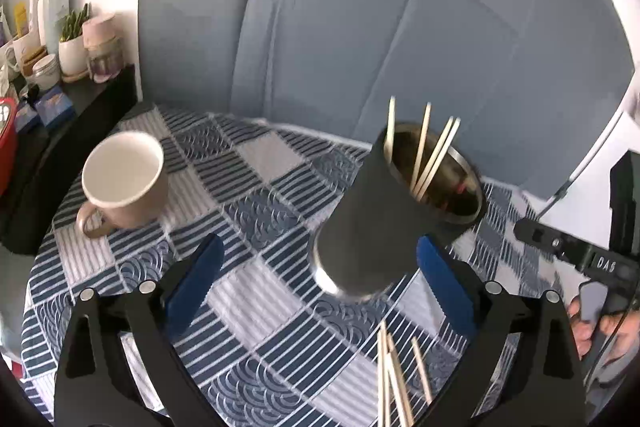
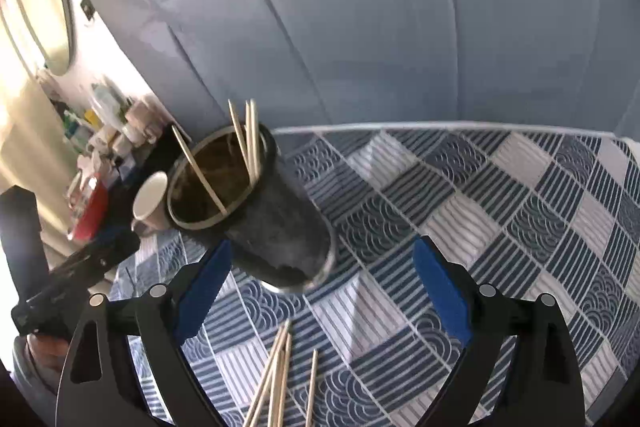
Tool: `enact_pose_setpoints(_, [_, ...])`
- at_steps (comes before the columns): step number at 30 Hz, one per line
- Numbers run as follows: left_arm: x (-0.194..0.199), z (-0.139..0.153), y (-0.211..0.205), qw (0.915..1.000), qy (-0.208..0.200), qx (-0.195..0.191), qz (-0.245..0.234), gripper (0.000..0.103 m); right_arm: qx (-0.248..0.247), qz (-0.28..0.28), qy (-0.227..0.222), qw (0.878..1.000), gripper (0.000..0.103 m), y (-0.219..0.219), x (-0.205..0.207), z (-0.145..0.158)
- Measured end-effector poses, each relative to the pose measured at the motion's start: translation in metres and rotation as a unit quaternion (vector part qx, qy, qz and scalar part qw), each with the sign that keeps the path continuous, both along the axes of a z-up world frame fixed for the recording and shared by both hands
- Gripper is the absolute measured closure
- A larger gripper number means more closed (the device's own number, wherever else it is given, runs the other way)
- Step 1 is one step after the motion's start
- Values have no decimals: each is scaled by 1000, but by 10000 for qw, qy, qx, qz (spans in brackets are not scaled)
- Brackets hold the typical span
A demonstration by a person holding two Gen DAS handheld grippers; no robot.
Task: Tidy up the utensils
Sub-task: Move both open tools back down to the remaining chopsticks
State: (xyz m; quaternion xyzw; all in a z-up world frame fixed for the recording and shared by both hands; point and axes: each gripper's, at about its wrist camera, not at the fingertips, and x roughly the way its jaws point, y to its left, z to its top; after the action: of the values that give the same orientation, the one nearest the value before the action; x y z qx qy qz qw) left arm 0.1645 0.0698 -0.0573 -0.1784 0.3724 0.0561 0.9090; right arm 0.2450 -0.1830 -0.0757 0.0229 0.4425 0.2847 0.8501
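Note:
A black metal-lined cup (image 1: 384,223) stands on the checked tablecloth and holds several pale wooden chopsticks (image 1: 428,155). It also shows in the right wrist view (image 2: 272,223), with its chopsticks (image 2: 248,143). More chopsticks (image 1: 394,375) lie loose on the cloth below it, also seen in the right wrist view (image 2: 280,375). My left gripper (image 1: 320,291) is open and empty, its right finger close beside the cup's base. My right gripper (image 2: 320,291) is open and empty, its left finger near the cup's base.
A beige mug (image 1: 124,179) stands empty at the left of the round table (image 1: 256,307); it shows behind the cup in the right wrist view (image 2: 150,203). A dark side shelf (image 1: 60,123) with jars, bottles and a plant is at far left. A grey padded wall (image 1: 360,27) rises behind.

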Motion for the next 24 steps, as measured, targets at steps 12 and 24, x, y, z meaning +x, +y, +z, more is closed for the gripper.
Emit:
enact_pose_setpoints(12, [-27,-59,-35,9957,872,109,-279,6,-445,255,542,9972,15,-7,-27,-56])
enact_pose_setpoints(24, [-49,-101,-87,9866,1372,283,-836,6,-864,514,915,9907,15,-21,-60,-100])
